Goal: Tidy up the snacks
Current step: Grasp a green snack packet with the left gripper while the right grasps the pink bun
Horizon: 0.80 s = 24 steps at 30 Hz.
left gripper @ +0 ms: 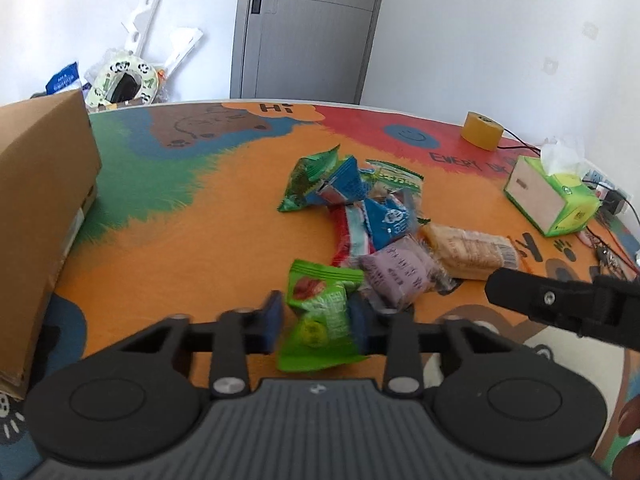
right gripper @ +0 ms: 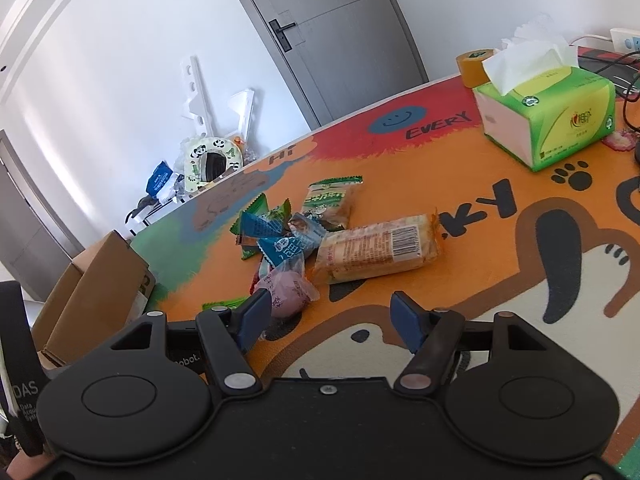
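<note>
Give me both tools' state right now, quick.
Left tool: closed on the green snack packet, pads pressing its sides.
Right tool: open, holding nothing; the purple snack lies just beyond its left pad.

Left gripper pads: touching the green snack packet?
Touching. Left wrist view: both blue pads of the left gripper press the green snack packet between them.

A tissue box [right gripper: 548, 120] stands near what looks like a tape roll [left gripper: 482, 130].

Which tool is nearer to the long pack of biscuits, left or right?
Right. The right tool hangs open just short of the long biscuit pack; the left tool, closed on a green snack packet, sits farther away.
</note>
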Tool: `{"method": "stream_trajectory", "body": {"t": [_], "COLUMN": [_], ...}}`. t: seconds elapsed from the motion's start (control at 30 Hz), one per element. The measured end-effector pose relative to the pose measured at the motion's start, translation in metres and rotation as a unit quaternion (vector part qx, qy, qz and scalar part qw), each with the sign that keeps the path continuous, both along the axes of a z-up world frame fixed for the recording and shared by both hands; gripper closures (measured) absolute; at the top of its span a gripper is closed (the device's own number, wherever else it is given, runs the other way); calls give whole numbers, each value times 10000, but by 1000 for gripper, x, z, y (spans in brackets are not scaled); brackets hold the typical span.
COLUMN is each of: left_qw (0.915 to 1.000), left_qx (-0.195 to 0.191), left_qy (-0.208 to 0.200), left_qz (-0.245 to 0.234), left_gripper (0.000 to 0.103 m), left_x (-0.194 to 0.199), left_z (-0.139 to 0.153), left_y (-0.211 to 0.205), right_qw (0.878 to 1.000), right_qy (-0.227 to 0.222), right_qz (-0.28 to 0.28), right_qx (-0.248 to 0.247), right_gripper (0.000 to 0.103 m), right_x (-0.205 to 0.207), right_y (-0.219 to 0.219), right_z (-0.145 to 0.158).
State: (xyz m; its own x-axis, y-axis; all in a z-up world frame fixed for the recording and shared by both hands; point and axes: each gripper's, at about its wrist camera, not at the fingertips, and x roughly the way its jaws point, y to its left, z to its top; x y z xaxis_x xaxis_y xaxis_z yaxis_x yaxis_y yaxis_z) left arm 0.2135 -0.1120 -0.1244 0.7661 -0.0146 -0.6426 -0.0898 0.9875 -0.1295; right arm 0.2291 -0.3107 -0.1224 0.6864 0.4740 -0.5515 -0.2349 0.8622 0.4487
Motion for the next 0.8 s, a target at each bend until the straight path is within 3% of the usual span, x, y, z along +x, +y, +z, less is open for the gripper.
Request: {"method": "stream_trajectory", "body": {"t": [0.33, 0.5, 0.8], "left_qw": [9998, 9994, 9984], "left_qx": [-150, -203, -358], "left_qy": [-131, -209, -280], "left_qz": [75, 177, 323], "left_gripper": [75, 75, 75], "left_x": [-8, -9, -12], "left_z": [5, 12, 15], "left_y": [22, 33, 51], "right_qw": [9997, 9995, 9980], "right_qy": [-76, -118, -183], "right_qz": [212, 277, 433], "right_qx": [-93, -138, -421], "right_gripper": [36, 27, 26], "right_x": [4, 9, 23], "right_y": [23, 34, 60], "right_z": [0, 0, -1]}}
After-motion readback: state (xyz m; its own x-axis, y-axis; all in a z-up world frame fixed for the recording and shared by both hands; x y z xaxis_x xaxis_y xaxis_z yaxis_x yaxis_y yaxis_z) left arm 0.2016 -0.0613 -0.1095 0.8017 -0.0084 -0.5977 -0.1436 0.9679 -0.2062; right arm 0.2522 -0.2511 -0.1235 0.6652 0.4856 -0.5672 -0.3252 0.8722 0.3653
